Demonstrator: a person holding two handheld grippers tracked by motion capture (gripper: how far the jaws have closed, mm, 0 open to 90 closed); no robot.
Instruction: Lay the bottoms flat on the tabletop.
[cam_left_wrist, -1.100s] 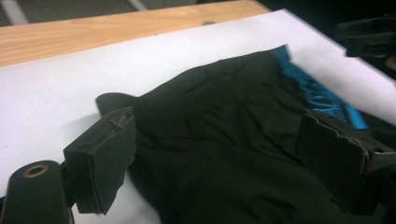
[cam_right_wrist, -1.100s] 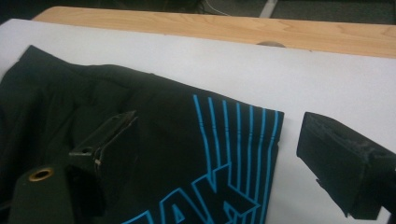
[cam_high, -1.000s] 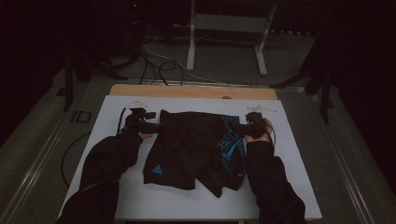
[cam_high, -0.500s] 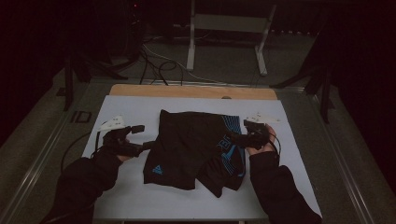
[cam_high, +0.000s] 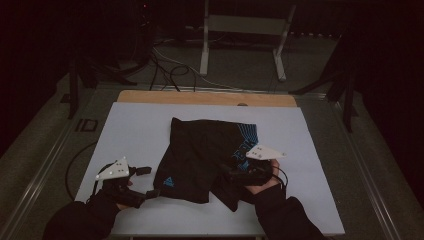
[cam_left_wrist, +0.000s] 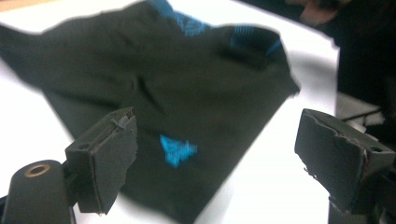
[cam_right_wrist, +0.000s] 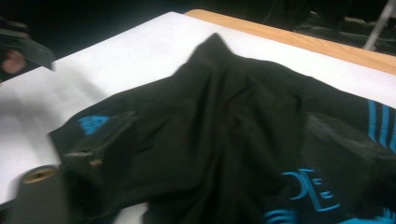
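Observation:
A pair of black shorts (cam_high: 200, 150) with blue print lies spread on the white table top (cam_high: 130, 130). Its small blue logo (cam_high: 167, 182) is on the near left leg. My left gripper (cam_high: 147, 181) hovers at the table's near left, just left of that leg, open with nothing between its jaws. In the left gripper view the shorts (cam_left_wrist: 187, 93) and logo (cam_left_wrist: 177, 150) lie ahead of the wide-apart jaws. My right gripper (cam_high: 232, 175) is over the near right part of the shorts, pointing left. In the right gripper view its jaws stand apart above the cloth (cam_right_wrist: 224, 116).
A wooden strip (cam_high: 205, 97) borders the far edge of the table. Beyond it stand a white metal frame (cam_high: 240, 30) and loose cables (cam_high: 165, 65) on the dark floor. Bare white surface lies left and right of the shorts.
Both hands have drawn back from the far corners of the shorts toward the near edge of the table, the left one also outward. The shorts lie much as before.

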